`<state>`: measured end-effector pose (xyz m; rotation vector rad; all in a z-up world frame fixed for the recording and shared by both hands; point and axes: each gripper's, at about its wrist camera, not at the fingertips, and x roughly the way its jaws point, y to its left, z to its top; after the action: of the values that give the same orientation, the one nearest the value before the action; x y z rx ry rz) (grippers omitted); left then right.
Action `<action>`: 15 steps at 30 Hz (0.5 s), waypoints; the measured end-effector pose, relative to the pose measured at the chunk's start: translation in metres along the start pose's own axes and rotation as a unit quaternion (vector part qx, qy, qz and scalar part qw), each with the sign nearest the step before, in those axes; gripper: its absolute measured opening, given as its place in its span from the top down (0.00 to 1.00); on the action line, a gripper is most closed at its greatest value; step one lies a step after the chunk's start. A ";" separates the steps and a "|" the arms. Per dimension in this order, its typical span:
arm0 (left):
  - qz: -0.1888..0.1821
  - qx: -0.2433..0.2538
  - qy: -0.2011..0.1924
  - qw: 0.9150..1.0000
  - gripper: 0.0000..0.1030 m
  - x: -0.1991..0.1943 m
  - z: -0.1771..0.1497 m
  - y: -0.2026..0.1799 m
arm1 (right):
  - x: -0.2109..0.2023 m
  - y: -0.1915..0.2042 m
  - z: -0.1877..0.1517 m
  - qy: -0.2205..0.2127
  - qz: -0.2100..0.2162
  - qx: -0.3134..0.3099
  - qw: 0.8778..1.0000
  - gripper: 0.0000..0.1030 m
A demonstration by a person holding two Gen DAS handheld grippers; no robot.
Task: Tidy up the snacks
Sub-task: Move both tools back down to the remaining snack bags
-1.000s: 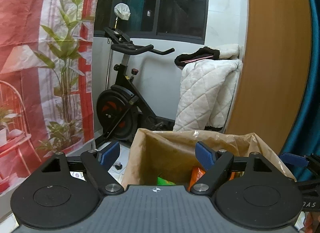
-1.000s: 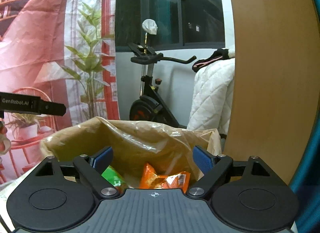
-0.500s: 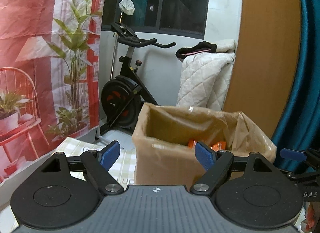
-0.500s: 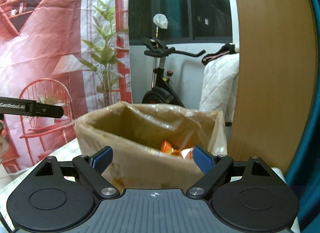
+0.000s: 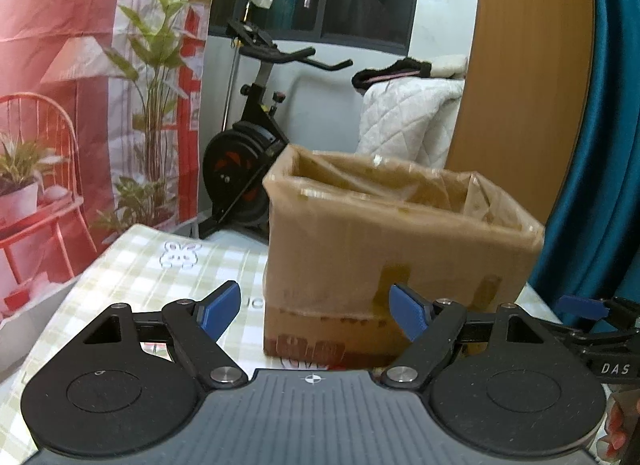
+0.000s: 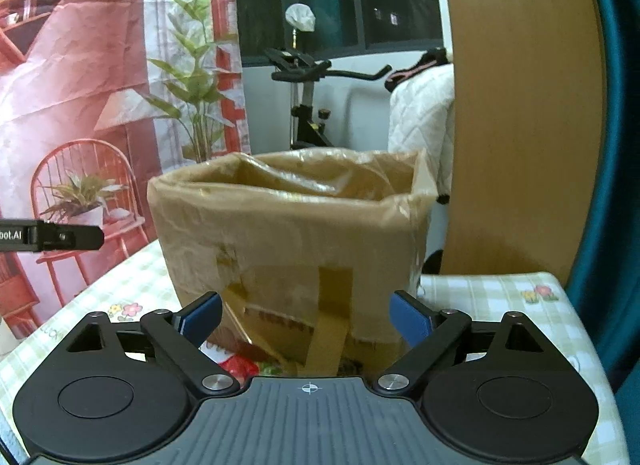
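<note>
A brown cardboard box [image 5: 400,233] lined with clear plastic stands on the checked tablecloth [image 5: 160,265]. Its taped front wall [image 6: 288,233] faces both cameras, and its inside is hidden from here. My left gripper [image 5: 316,305] hovers open before the box's lower front with nothing between its blue pads. My right gripper [image 6: 307,315] is level with it to the right; its jaws are opening wider and hold nothing. A red snack packet [image 6: 236,367] lies on the cloth at the foot of the box, partly hidden behind the right gripper's body.
An exercise bike [image 5: 248,161] and a white quilted blanket [image 5: 408,121] stand behind the table. A wooden panel [image 5: 520,85] and a teal curtain [image 5: 600,145] rise on the right. A printed red backdrop [image 5: 60,105] hangs on the left. A person's fingertips [image 5: 618,429] show at the lower right.
Both grippers drew back from over the box and sank. The orange and green snacks inside have dropped out of sight, and the box's front wall and the tablecloth have come into view.
</note>
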<state>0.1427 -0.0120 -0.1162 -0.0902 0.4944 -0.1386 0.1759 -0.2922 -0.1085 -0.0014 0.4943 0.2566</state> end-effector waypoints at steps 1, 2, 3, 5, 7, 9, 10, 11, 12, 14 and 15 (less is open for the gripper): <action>0.000 -0.002 0.004 1.000 0.19 0.001 -0.004 0.001 | 0.000 0.000 -0.003 0.002 -0.001 0.001 1.000 0.14; -0.001 -0.004 0.008 1.000 0.19 0.003 -0.007 0.002 | -0.001 0.000 -0.008 0.003 -0.003 0.001 1.000 0.14; -0.001 -0.007 0.012 1.000 0.19 0.004 -0.009 0.002 | -0.001 0.001 -0.011 0.004 -0.006 0.000 1.000 0.14; -0.002 -0.009 0.017 1.000 0.20 0.004 -0.014 0.004 | -0.001 0.001 -0.019 0.008 -0.010 -0.003 1.000 0.14; -0.003 -0.010 0.023 1.000 0.20 0.006 -0.019 0.004 | -0.001 0.002 -0.026 0.011 -0.012 -0.005 1.000 0.14; -0.005 -0.010 0.028 1.000 0.22 0.008 -0.022 0.004 | -0.001 0.003 -0.033 0.014 -0.013 -0.004 1.000 0.14; -0.007 -0.009 0.032 0.999 0.24 0.009 -0.025 0.004 | -0.001 0.002 -0.038 0.017 -0.014 -0.002 1.000 0.14; -0.010 -0.008 0.035 0.999 0.24 0.009 -0.028 0.003 | -0.001 0.002 -0.042 0.019 -0.015 -0.001 1.000 0.15; -0.011 -0.008 0.038 0.999 0.24 0.010 -0.029 0.004 | -0.002 0.001 -0.046 0.022 -0.016 0.001 1.000 0.15; -0.014 -0.008 0.043 0.999 0.24 0.012 -0.033 0.004 | -0.002 -0.003 -0.052 0.027 -0.018 0.004 0.999 0.16; -0.016 -0.008 0.046 0.999 0.24 0.013 -0.035 0.004 | -0.002 -0.004 -0.056 0.030 -0.021 0.005 0.999 0.17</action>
<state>0.1373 -0.0119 -0.1535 -0.1075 0.5870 -0.1711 0.1489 -0.3003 -0.1569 -0.0109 0.5546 0.2129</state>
